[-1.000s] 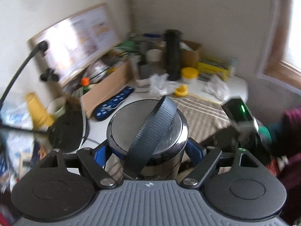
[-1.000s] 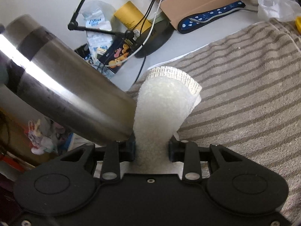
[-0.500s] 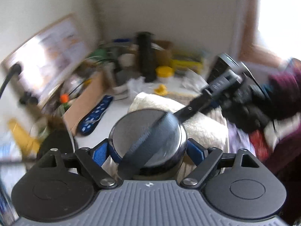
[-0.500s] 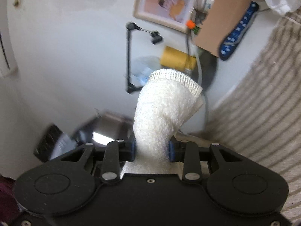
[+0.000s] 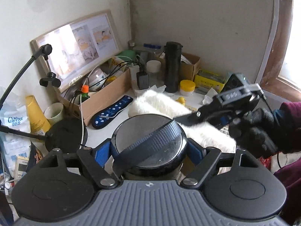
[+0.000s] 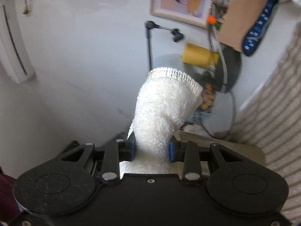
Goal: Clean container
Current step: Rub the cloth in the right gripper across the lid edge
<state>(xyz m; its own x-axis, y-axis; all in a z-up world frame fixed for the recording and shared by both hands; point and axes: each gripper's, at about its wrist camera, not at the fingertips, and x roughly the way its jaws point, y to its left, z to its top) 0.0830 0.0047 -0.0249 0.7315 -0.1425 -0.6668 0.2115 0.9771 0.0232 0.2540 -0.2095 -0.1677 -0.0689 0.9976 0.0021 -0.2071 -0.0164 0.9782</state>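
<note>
The right gripper (image 6: 151, 148), pinching a white cloth (image 6: 163, 111), has swung up from beside the steel container (image 5: 148, 141) to its top, at centre frame, clamped in the left gripper (image 5: 149, 150); wiping likely moves to the lid.

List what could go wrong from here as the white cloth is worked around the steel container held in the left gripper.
1. The left gripper clamps the container only by its smooth round sides; a sideways push from the cloth could twist or slip it.
2. The loose strap across the lid may snag the cloth.
3. The right gripper pinches the cloth's narrow end, so it might pull free.
</note>
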